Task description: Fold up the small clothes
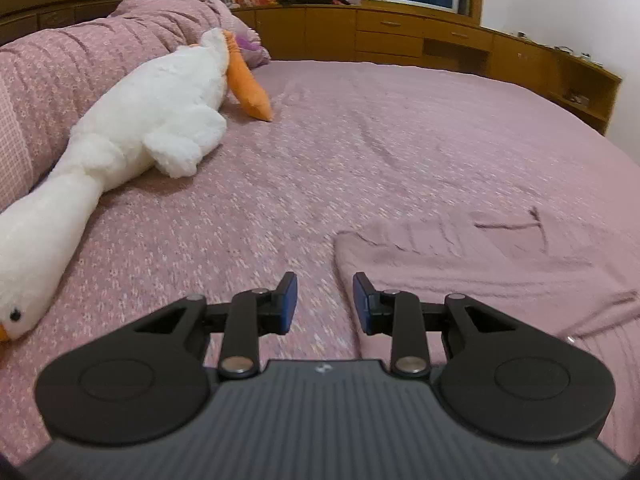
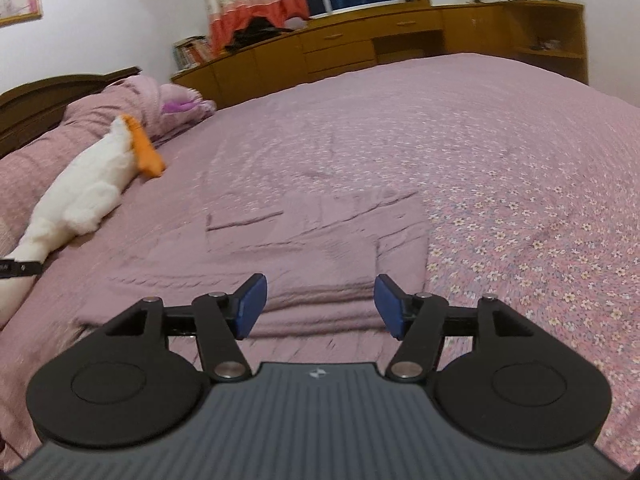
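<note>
Because the mauve knitted garment [image 2: 320, 248] lies flat on the bed [image 2: 520, 160] straight ahead of the right hand-held gripper [image 2: 320, 306], long axis crosswise, that one is nearer; the left hand-held gripper [image 1: 325, 303] sits off its left edge. Both stand apart, empty.

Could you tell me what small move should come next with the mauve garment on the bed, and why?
Probably lower the right hand-held gripper onto the mauve garment's near edge for another fold: both it and the left hand-held gripper are open and empty above it.
</note>
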